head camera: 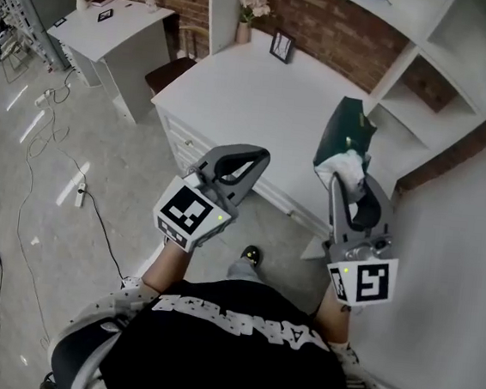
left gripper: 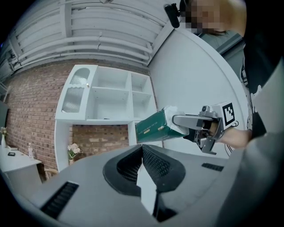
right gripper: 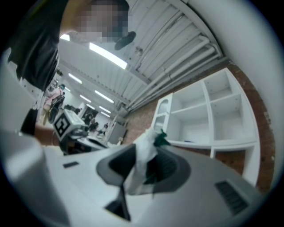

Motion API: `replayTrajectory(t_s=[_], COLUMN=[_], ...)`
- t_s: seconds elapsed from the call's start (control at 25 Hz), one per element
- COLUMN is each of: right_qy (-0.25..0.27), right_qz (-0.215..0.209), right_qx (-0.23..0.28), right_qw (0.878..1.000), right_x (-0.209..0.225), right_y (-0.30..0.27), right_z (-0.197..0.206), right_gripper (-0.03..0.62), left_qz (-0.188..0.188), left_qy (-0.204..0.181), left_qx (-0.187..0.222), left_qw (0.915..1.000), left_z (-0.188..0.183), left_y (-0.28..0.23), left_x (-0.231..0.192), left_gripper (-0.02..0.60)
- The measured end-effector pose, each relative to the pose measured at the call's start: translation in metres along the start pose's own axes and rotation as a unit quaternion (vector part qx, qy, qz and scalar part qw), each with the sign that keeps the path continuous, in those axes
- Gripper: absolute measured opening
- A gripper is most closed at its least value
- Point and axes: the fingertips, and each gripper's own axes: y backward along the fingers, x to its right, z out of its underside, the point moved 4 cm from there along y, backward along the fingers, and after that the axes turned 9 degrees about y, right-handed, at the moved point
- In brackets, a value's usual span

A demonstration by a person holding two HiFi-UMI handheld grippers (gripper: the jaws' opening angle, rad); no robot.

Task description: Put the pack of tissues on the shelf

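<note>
The right gripper (head camera: 348,176) gripped the white end of the green pack of tissues (head camera: 343,131), held up over the white surface (head camera: 253,95), with the white shelf (head camera: 440,46) at its one o'clock. The left gripper (head camera: 255,158), jaws together and empty, hung at its nine o'clock.

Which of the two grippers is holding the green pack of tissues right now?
The right gripper: its jaws clamp the white end of the pack of tissues. The left gripper has its jaws together with nothing between them.
</note>
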Motion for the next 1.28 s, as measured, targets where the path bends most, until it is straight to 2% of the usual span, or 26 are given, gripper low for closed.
replayTrajectory(t_s=[0.6, 1.28], right_qy=[0.002, -0.005], right_qz=[0.008, -0.018], right_qx=[0.016, 0.022], right_qw=[1.000, 1.000], right_x=[0.058, 0.092], right_y=[-0.034, -0.069], right_z=[0.029, 0.058], right_gripper=[0.133, 0.133], left_qz=[0.013, 0.053], left_qy=[0.000, -0.002], left_qx=[-0.005, -0.011], left_qw=[0.9999, 0.9986], left_z=[-0.002, 0.007], left_y=[-0.080, -0.160], left_x=[-0.025, -0.030], left_gripper=[0.036, 0.038])
